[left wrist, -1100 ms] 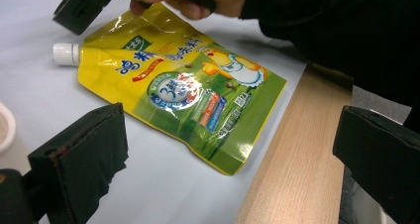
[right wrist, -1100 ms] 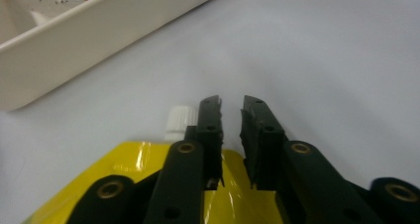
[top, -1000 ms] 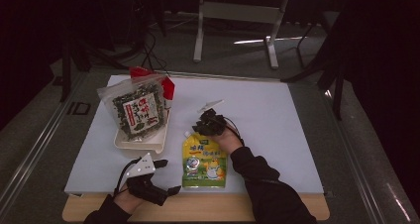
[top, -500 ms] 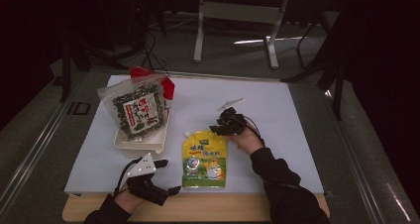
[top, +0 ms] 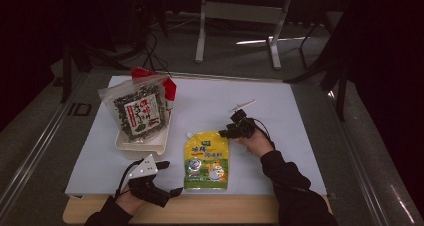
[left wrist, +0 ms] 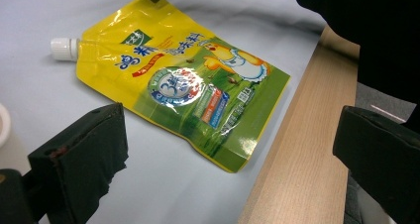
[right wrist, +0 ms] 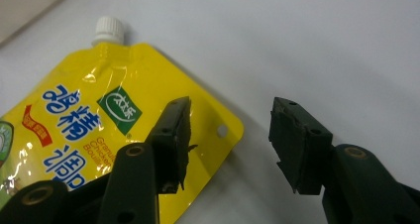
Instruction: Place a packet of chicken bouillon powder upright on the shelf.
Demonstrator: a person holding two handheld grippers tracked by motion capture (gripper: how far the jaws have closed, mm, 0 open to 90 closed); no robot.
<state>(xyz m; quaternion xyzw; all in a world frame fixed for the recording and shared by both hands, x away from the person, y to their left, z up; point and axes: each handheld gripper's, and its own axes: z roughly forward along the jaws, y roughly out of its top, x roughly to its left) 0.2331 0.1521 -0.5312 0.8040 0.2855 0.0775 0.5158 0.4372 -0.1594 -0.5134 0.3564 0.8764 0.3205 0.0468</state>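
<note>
Now the right hand-held gripper [right wrist: 228, 144] hovers open beside the pouch [top: 206, 158]

Pouch lies lengthwise toward the tabletop's near edge; cap [right wrist: 109, 29] far; left hand-held gripper [top: 160, 181] open too.

White sheet [top: 280, 121] covers the wooden desk [top: 210, 213]. Yellow spouted seasoning pouch [top: 206, 160] lies flat near the front edge, white cap [left wrist: 64, 49] rearward. Seaweed snack bag [top: 139, 110] leans in a cream tray [top: 142, 145]; a red packet [top: 170, 88] stands behind.
</note>
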